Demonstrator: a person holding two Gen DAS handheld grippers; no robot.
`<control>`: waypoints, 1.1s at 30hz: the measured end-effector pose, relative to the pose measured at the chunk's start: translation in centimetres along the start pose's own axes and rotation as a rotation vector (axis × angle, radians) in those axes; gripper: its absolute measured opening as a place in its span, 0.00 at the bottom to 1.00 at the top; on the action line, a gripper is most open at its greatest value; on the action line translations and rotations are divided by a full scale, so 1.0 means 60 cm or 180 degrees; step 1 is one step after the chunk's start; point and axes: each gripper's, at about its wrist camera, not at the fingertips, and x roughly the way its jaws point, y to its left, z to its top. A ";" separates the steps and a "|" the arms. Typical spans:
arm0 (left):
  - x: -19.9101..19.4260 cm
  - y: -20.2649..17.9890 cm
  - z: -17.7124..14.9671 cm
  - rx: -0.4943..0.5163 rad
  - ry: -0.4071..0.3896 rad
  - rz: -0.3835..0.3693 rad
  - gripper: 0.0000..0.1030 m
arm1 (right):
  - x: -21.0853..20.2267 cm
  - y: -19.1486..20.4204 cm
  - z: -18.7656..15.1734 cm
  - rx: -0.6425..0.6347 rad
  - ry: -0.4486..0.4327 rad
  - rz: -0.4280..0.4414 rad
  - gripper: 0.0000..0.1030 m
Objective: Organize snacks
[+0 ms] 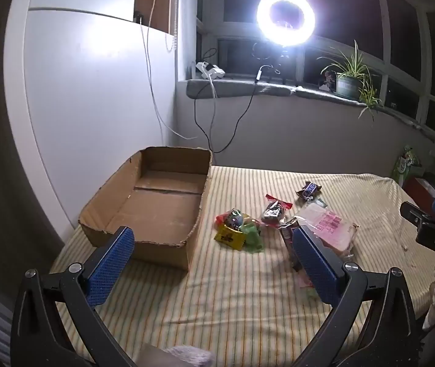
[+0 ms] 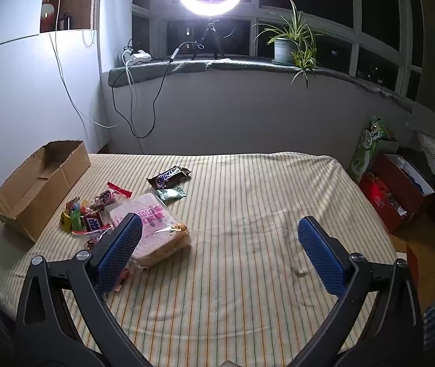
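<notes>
Above striped cloth (image 2: 248,214): both jaws wide apart, empty; snacks (image 1: 239,229) beside seemingly empty box (image 1: 156,202).

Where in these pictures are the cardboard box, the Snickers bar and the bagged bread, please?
cardboard box (image 1: 156,211): left wrist view, bare inner floor.
Snickers bar (image 2: 168,176): right wrist view, wrapper's middle.
bagged bread (image 2: 156,229): right wrist view, bag's top face.

A bed (image 2: 248,214) covered with a striped yellowish sheet carries everything. At its left edge by the wall sits 1 open cardboard box (image 1: 156,202), nothing visible inside. Just right of the box lies a heap of small bright sweets (image 1: 237,229). Beside that lies a bagged loaf of sliced bread (image 2: 156,229). Farther back lie 1 Snickers bar (image 2: 168,176) and 1 small green packet (image 2: 172,194), close together.
</notes>
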 end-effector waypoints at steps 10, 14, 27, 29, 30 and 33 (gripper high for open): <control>-0.001 0.007 -0.004 -0.0057 -0.0018 0.0021 0.99 | -0.002 -0.003 0.000 -0.0025 0.0004 -0.0040 1.00; -0.001 0.001 -0.006 -0.0040 -0.0031 0.0035 0.99 | -0.006 -0.006 -0.001 -0.0021 -0.0005 -0.0039 1.00; -0.004 0.000 -0.002 -0.0025 -0.0043 0.0004 0.99 | -0.009 0.001 0.004 -0.0047 -0.0021 -0.0056 1.00; -0.004 0.000 -0.002 -0.0025 -0.0043 0.0002 0.99 | -0.009 0.003 0.004 -0.0056 -0.0019 -0.0051 1.00; -0.005 -0.001 -0.002 -0.0025 -0.0044 0.0003 0.99 | -0.009 0.004 0.004 -0.0061 -0.0018 -0.0049 1.00; -0.005 -0.001 -0.002 -0.0031 -0.0048 0.0002 0.99 | -0.009 0.004 0.004 -0.0058 -0.0019 -0.0054 1.00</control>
